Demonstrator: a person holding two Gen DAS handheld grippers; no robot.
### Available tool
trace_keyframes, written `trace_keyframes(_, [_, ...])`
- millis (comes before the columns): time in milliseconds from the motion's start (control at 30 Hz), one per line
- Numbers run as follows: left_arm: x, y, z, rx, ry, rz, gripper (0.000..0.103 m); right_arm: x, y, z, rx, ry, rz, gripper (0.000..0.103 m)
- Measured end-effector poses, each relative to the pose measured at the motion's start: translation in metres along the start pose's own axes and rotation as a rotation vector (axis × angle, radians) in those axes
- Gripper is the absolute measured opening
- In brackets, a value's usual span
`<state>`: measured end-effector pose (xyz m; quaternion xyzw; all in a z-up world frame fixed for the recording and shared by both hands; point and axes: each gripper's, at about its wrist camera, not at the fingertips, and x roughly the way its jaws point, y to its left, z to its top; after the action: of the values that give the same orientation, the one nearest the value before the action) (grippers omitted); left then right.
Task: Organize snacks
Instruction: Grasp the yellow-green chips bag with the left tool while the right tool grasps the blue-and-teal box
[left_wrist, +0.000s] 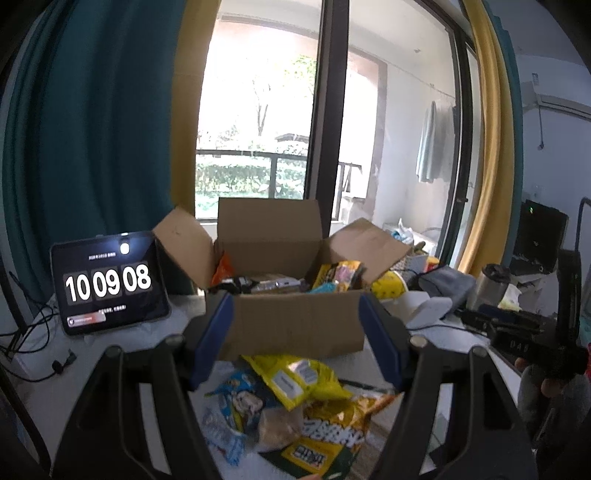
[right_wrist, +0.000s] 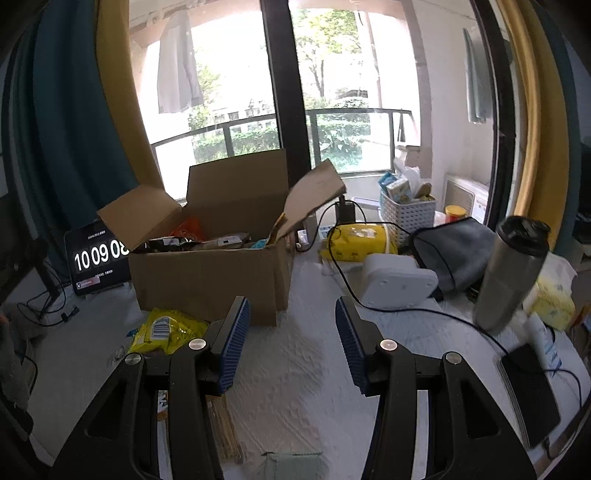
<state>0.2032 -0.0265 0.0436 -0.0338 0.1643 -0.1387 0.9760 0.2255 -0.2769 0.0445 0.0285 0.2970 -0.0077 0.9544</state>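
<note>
An open cardboard box holding several snack packs stands on the white table; it also shows in the right wrist view. In front of it lies a pile of snacks: a yellow bag, a blue-white pack, a gold pack. My left gripper is open and empty above this pile, facing the box. My right gripper is open and empty over bare table to the right of the box. The yellow bag lies by its left finger.
A tablet clock stands left of the box. Right of it are a white device, a grey pouch, a steel tumbler, a white basket, a black notebook and cables.
</note>
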Motion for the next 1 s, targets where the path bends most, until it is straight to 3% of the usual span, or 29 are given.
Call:
trace_keyframes(667, [-0.013,-0.012,-0.07,-0.009,0.14,-0.036,0.072,-0.01,-0.009,-0.066,0.019,0.102,0.002,0.051])
trace_keyframes(1000, [0.0,-0.016,-0.11,0.008,0.262,-0.046,0.072,0.004,-0.006,-0.117,0.007,0.272,0.083,0.068])
